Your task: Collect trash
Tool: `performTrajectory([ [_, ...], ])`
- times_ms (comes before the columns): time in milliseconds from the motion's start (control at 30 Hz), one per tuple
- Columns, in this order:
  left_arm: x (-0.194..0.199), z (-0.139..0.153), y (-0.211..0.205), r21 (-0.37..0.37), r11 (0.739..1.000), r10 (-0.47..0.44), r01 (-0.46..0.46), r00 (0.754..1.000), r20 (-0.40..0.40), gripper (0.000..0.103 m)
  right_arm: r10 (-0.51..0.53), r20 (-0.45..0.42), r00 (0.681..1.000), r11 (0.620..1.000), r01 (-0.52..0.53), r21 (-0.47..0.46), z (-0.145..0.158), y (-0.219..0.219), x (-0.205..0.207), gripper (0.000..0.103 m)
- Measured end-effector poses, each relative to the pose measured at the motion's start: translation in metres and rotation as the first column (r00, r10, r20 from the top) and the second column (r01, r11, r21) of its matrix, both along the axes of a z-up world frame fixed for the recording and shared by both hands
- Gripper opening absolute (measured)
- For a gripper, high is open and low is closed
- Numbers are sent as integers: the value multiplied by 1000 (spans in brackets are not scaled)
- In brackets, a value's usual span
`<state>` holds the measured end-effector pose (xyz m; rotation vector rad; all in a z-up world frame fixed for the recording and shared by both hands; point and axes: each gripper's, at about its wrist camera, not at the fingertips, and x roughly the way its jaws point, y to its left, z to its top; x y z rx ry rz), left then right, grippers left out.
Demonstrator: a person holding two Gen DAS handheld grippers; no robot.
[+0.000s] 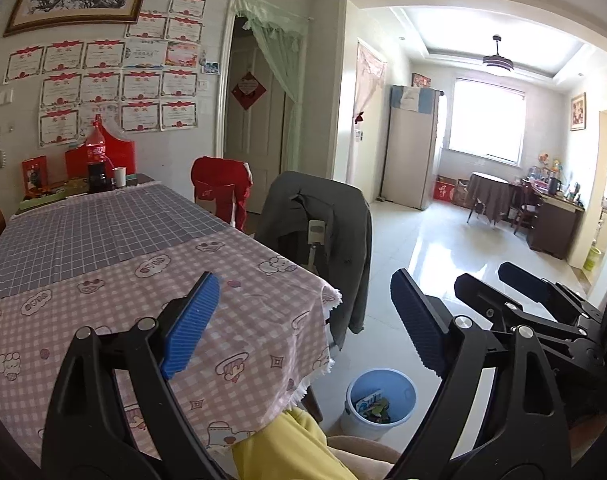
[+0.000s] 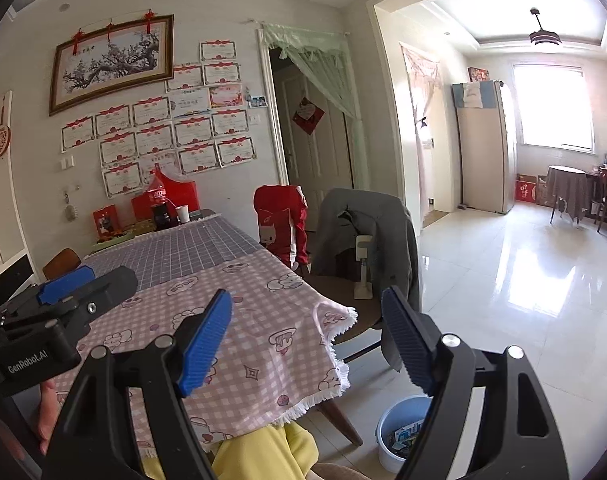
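Risk: both grippers, left [image 1: 307, 320] and right [image 2: 307, 336], fingers apart and empty; bin [image 1: 383, 400] sits low beside counter [image 1: 103, 248], inviting knocks.

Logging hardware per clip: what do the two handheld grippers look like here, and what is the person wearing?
Both the left gripper and right gripper have black triangular cut-out arms with silver pivot bolts and ribbed blue pads. In the right wrist view, the left gripper's black body carries white "GenRobot.AI" lettering. No cables show. The person wears yellow clothing.
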<state>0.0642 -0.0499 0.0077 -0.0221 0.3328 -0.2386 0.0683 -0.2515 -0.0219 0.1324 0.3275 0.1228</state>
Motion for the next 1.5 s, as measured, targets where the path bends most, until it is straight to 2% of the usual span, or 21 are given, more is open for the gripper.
performTrajectory([
  [400,-4,-4,3,-3,999,32,-32,999,-7,88,1,-8,1000,1000,-1,-1,-2,3,0,76],
  [1500,3,-13,1,-8,999,32,-33,999,-42,92,9,-60,998,1000,-9,-9,-15,2,14,76],
])
